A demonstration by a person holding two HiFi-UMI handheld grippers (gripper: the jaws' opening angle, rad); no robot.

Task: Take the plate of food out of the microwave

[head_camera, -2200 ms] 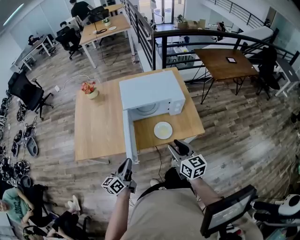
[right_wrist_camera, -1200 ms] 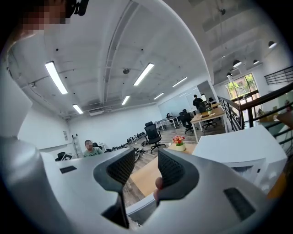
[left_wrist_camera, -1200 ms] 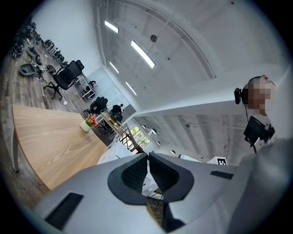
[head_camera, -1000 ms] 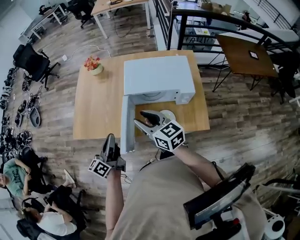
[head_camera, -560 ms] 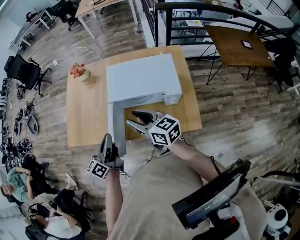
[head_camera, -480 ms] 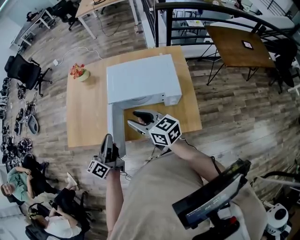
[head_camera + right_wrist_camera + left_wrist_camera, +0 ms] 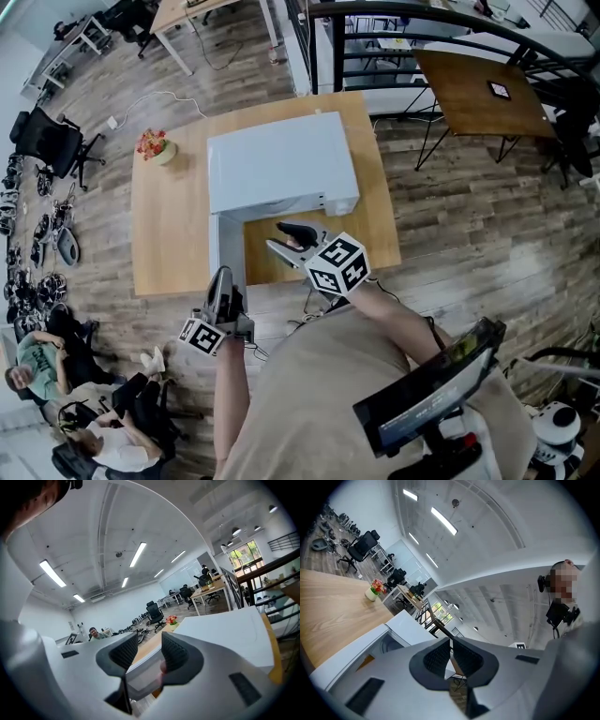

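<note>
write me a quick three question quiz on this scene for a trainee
1. True or false: the door of the white box-shaped microwave stands open.
2. Which gripper hangs in front of the microwave's open front? A left, B right, C neither.
3. Fill in: the small pot of red flowers stands near the light wooden table's far ____ corner.
Key: 1 true; 2 B, the right gripper; 3 left.
</note>
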